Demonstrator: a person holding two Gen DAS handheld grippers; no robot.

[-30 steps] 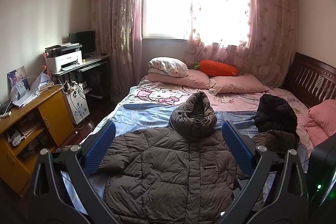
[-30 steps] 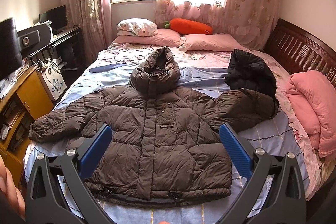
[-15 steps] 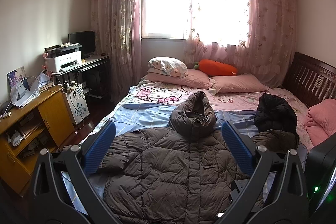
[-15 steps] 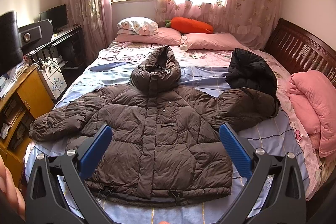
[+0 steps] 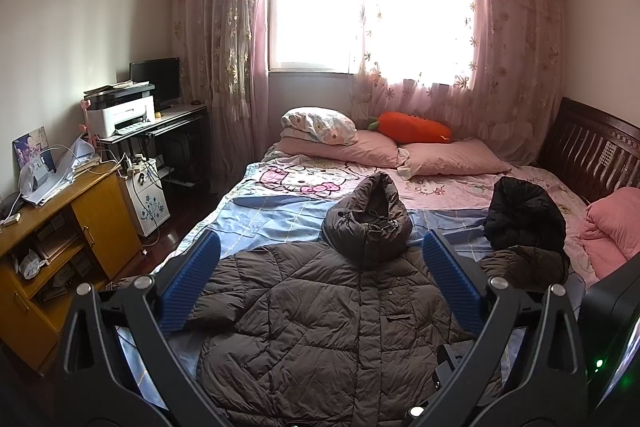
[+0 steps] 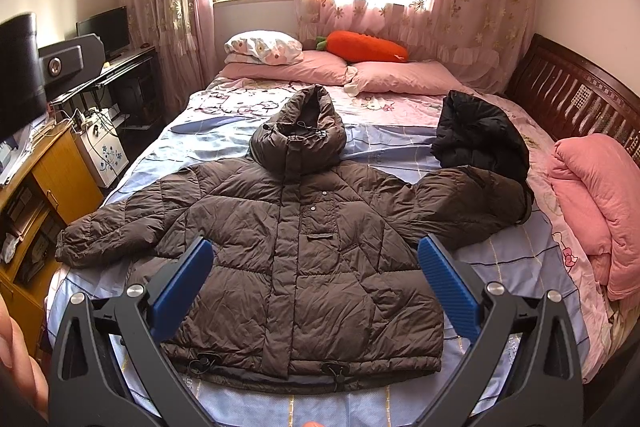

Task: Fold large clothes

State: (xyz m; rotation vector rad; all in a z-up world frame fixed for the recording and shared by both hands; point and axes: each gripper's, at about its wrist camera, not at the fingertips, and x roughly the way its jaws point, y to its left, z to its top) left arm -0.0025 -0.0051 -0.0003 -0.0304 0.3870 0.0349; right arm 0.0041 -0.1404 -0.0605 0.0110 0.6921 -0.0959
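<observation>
A large brown hooded puffer jacket [image 6: 304,247] lies flat, front up, on the bed [image 6: 520,267], sleeves spread to both sides and hood [image 6: 298,143] pointing to the pillows. It also shows in the left wrist view [image 5: 320,327]. My right gripper [image 6: 314,267] is open and empty, held above the jacket's lower half. My left gripper [image 5: 320,267] is open and empty, above the jacket's chest. The right sleeve end lies against a black jacket [image 6: 480,131].
A folded pink quilt [image 6: 592,211] lies at the bed's right edge by the dark wooden bed frame [image 6: 572,95]. Pillows [image 6: 320,67] and an orange carrot plush [image 6: 364,47] are at the far end. A yellow cabinet [image 5: 52,235] and a desk with a printer [image 5: 120,113] stand left.
The right gripper's view has shifted slightly, so the jacket sits a little higher in its frame. The left gripper has barely moved. Both stay open.
</observation>
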